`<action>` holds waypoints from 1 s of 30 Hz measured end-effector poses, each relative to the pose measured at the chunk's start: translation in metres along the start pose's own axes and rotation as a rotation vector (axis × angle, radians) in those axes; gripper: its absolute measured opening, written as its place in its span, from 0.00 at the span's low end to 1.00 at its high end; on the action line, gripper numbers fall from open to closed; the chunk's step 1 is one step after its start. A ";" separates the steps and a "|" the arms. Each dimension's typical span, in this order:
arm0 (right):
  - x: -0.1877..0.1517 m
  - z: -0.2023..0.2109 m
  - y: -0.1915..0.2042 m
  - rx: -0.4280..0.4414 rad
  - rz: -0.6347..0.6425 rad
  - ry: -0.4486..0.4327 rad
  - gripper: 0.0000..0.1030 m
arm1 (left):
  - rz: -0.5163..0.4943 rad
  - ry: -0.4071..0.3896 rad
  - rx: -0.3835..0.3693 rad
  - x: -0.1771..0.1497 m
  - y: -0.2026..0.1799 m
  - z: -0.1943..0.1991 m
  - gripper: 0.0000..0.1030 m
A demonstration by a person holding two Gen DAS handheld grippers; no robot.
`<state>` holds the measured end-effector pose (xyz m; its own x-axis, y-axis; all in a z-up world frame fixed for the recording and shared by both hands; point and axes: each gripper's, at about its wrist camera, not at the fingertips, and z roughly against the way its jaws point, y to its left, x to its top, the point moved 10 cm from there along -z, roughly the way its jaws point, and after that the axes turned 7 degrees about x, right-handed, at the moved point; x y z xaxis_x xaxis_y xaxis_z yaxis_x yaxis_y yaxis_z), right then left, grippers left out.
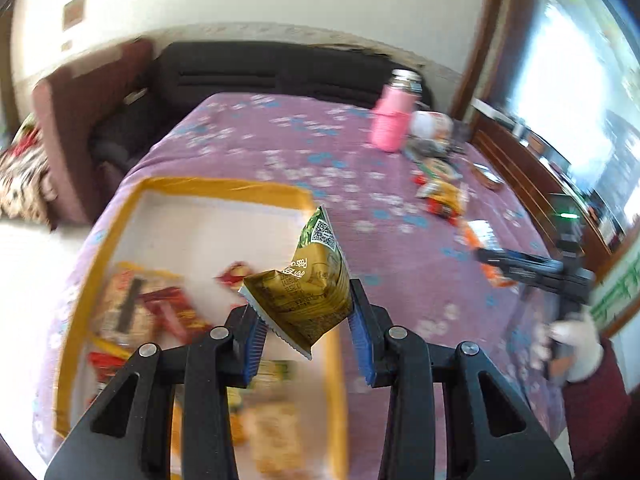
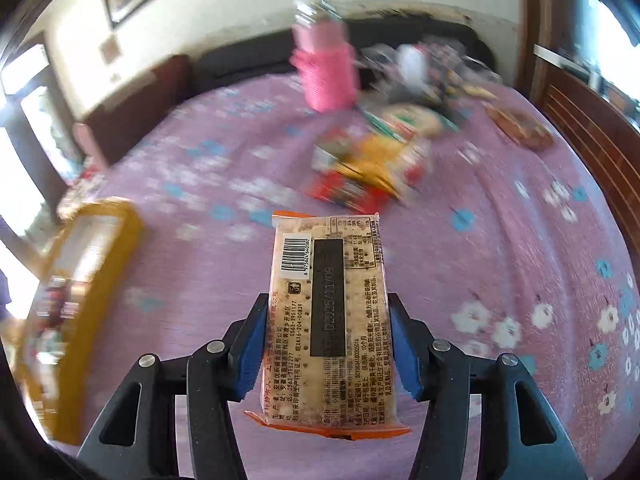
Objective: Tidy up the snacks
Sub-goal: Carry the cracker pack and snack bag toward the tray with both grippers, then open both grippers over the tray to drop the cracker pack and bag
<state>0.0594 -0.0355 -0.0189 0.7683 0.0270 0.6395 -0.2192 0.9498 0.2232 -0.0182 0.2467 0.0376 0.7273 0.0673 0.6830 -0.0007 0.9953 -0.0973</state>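
Note:
My left gripper (image 1: 306, 314) is shut on a crumpled green-and-gold snack packet (image 1: 310, 280). It holds the packet above the right side of a yellow-rimmed box (image 1: 224, 186) with a white floor, where several snack packets (image 1: 152, 308) lie. My right gripper (image 2: 330, 342) is shut on a long clear cracker packet (image 2: 332, 304) with orange ends and a barcode. Both blue pads press its long sides, over the purple flowered tablecloth (image 2: 200, 280). In the right wrist view the yellow box (image 2: 100, 248) stands at the far left.
A loose pile of snack packets (image 2: 372, 164) lies ahead on the cloth. Behind it stand a pink bottle (image 2: 328, 68) and more clutter. A dark sofa (image 1: 248, 72) runs along the table's far side. A gloved hand (image 1: 576, 332) shows at the right.

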 end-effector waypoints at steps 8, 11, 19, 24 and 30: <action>0.046 0.021 0.159 0.246 0.190 -0.005 0.55 | 0.157 0.108 0.055 0.017 0.078 -0.050 0.35; 0.042 -0.006 0.209 0.319 0.213 0.057 0.55 | 0.199 0.143 0.069 0.014 0.094 -0.069 0.35; 0.007 -0.097 0.283 0.359 0.229 0.221 0.55 | 0.262 0.204 0.064 0.001 0.119 -0.098 0.35; -0.005 -0.124 0.298 0.377 0.209 0.259 0.56 | 0.295 0.187 0.044 0.000 0.127 -0.091 0.41; 0.001 -0.109 0.294 0.409 0.175 0.211 0.57 | 0.312 0.157 0.031 0.001 0.124 -0.064 0.46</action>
<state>0.0615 0.2776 -0.0332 0.7948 0.2778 0.5396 -0.5414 0.7263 0.4236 0.0268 0.3655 -0.0200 0.7853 0.3594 0.5041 -0.2587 0.9302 -0.2602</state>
